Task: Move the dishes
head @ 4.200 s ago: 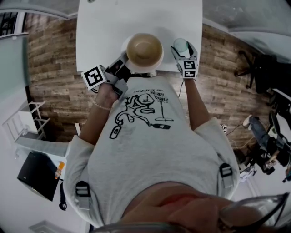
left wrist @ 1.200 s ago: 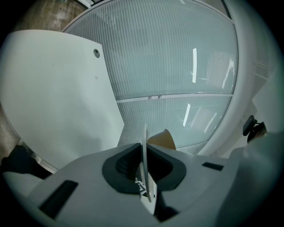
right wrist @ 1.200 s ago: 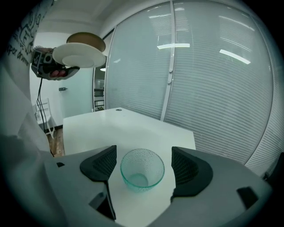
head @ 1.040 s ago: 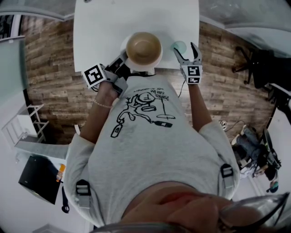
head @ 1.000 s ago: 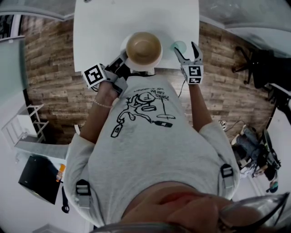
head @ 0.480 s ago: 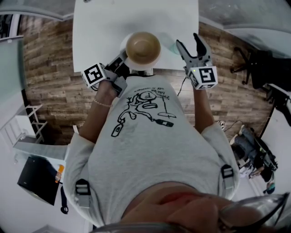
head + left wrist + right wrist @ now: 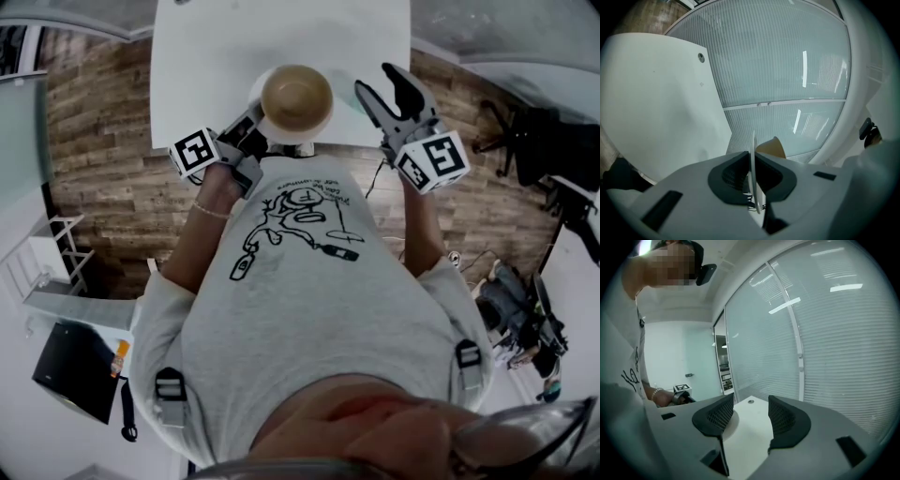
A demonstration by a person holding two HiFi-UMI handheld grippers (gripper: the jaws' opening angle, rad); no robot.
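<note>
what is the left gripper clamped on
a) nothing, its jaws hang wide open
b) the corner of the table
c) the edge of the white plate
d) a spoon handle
C: in the left gripper view the left gripper has its jaws pressed together on the thin white edge of the plate, with the brown bowl sitting on it just beyond.

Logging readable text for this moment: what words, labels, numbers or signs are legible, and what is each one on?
Print on the T-shirt: lines of lettering beside a cartoon drawing, too small and blurred to read.
Left marker cube: black-and-white square code pattern, no words.
Right marker cube: the same kind of pattern, no words.
Nothing else legible in the head view or either gripper view.
</note>
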